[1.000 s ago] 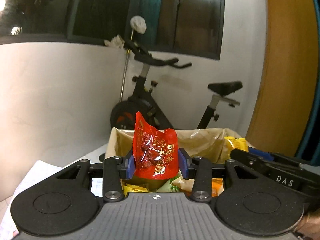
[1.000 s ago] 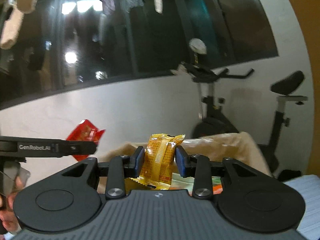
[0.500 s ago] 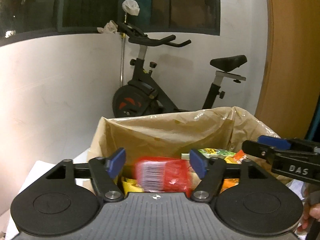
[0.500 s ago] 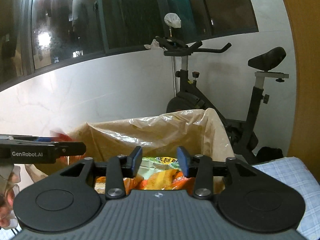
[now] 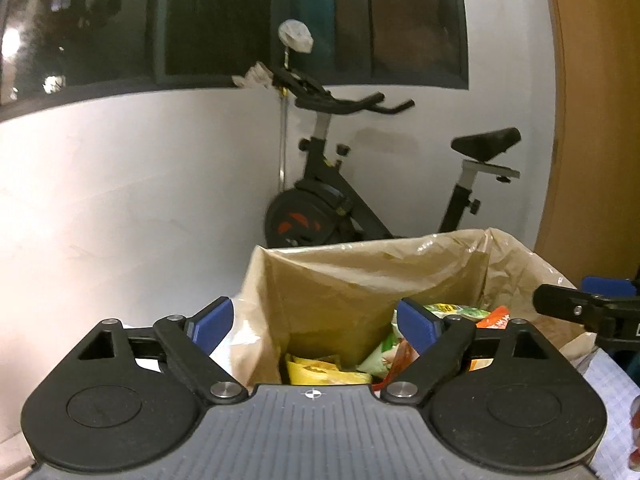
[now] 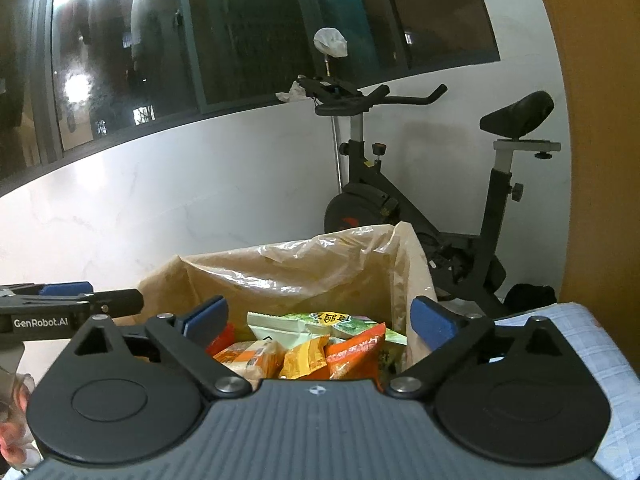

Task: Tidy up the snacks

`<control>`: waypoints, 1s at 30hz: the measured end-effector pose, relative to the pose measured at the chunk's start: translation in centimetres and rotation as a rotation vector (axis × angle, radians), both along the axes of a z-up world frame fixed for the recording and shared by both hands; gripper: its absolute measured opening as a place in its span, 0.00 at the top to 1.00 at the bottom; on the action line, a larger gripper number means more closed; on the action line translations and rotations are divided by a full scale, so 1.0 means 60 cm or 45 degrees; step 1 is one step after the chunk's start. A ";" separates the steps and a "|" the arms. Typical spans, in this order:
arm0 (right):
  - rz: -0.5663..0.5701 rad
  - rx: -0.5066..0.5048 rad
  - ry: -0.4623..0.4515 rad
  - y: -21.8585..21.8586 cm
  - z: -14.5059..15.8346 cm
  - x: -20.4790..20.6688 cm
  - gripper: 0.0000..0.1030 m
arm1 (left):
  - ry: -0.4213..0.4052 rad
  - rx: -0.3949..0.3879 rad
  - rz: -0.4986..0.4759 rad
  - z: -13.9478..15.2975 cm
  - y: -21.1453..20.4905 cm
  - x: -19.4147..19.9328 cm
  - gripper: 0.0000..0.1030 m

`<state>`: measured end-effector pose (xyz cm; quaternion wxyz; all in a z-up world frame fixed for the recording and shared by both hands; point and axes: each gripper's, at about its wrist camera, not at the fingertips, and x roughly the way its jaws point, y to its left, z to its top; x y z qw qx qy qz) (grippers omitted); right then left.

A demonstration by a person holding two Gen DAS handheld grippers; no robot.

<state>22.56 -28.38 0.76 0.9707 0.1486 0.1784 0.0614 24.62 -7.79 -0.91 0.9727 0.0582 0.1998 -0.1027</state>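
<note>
- A lined box (image 6: 304,264) stands before an exercise bike (image 6: 420,184); snack packets (image 6: 312,344) lie heaped inside it.
- The left gripper (image 5: 316,322), over the box's left side, is spread wide and empty.
- The right gripper (image 6: 318,320), over the box's right side, is likewise wide open, holding nothing.
- The packets lie just below and ahead of both grippers, axes mixed; neither looks clearly nearer.
- No loose snack shows outside the box.

Snack packets (image 6: 320,344) heaped loose inside open bin lined with tan plastic bag (image 6: 288,272): orange, yellow, red, one green-and-white (image 5: 456,312) on top; liner crumpled over rim
</note>
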 end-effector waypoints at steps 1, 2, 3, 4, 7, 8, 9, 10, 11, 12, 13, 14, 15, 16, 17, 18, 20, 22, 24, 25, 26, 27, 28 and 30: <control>-0.005 -0.009 0.000 0.001 0.003 -0.004 0.01 | -0.012 -0.001 0.005 0.003 0.002 -0.007 0.10; -0.012 -0.018 -0.001 0.002 0.007 -0.009 0.01 | -0.019 -0.011 0.007 0.006 0.006 -0.014 0.10; -0.013 -0.022 -0.006 0.003 0.011 -0.014 0.00 | -0.019 -0.027 0.006 0.010 0.010 -0.018 0.09; -0.011 -0.021 -0.010 0.004 0.015 -0.019 0.00 | -0.012 -0.049 0.007 0.014 0.015 -0.023 0.09; 0.000 -0.014 -0.023 0.008 0.029 -0.036 0.00 | -0.001 -0.111 0.018 0.028 0.031 -0.039 0.09; 0.003 -0.020 -0.026 0.011 0.035 -0.042 0.00 | -0.005 -0.119 0.021 0.032 0.034 -0.045 0.09; 0.004 -0.029 -0.031 0.014 0.040 -0.048 0.00 | -0.011 -0.123 0.025 0.036 0.038 -0.053 0.09; 0.006 -0.039 -0.035 0.017 0.046 -0.055 0.00 | -0.020 -0.121 0.031 0.040 0.041 -0.062 0.09; 0.010 -0.047 -0.040 0.020 0.053 -0.063 0.00 | -0.028 -0.114 0.038 0.043 0.042 -0.070 0.09; 0.019 -0.050 -0.044 0.022 0.058 -0.070 0.00 | -0.036 -0.101 0.047 0.047 0.042 -0.078 0.09; 0.025 -0.050 -0.049 0.024 0.062 -0.077 0.00 | -0.043 -0.088 0.054 0.049 0.042 -0.085 0.09; 0.028 -0.049 -0.056 0.026 0.068 -0.086 0.00 | -0.053 -0.076 0.061 0.053 0.042 -0.093 0.09; 0.029 -0.049 -0.060 0.027 0.073 -0.093 0.00 | -0.063 -0.065 0.073 0.057 0.043 -0.101 0.09; 0.030 -0.051 -0.062 0.029 0.079 -0.100 0.00 | -0.071 -0.058 0.083 0.061 0.045 -0.109 0.09; 0.031 -0.056 -0.064 0.031 0.084 -0.107 0.00 | -0.078 -0.055 0.090 0.065 0.046 -0.118 0.09; 0.033 -0.062 -0.065 0.033 0.090 -0.115 0.00 | -0.080 -0.056 0.095 0.070 0.049 -0.126 0.09; 0.036 -0.079 -0.077 0.039 0.100 -0.131 0.00 | -0.079 -0.066 0.100 0.079 0.056 -0.140 0.09; 0.032 -0.097 -0.093 0.043 0.110 -0.145 0.00 | -0.080 -0.068 0.117 0.088 0.061 -0.154 0.09; 0.029 -0.107 -0.111 0.047 0.119 -0.163 0.00 | -0.078 -0.070 0.140 0.097 0.066 -0.167 0.09; 0.031 -0.108 -0.118 0.050 0.124 -0.170 0.00 | -0.079 -0.071 0.140 0.101 0.069 -0.173 0.09; 0.035 -0.110 -0.123 0.052 0.128 -0.177 0.00 | -0.084 -0.074 0.139 0.105 0.071 -0.182 0.09; 0.037 -0.111 -0.127 0.054 0.133 -0.185 0.00 | -0.092 -0.075 0.138 0.108 0.072 -0.189 0.09; 0.036 -0.112 -0.132 0.056 0.137 -0.191 0.00 | -0.103 -0.069 0.138 0.110 0.073 -0.197 0.09; 0.034 -0.115 -0.149 0.060 0.145 -0.206 0.00 | -0.122 -0.048 0.137 0.115 0.071 -0.210 0.09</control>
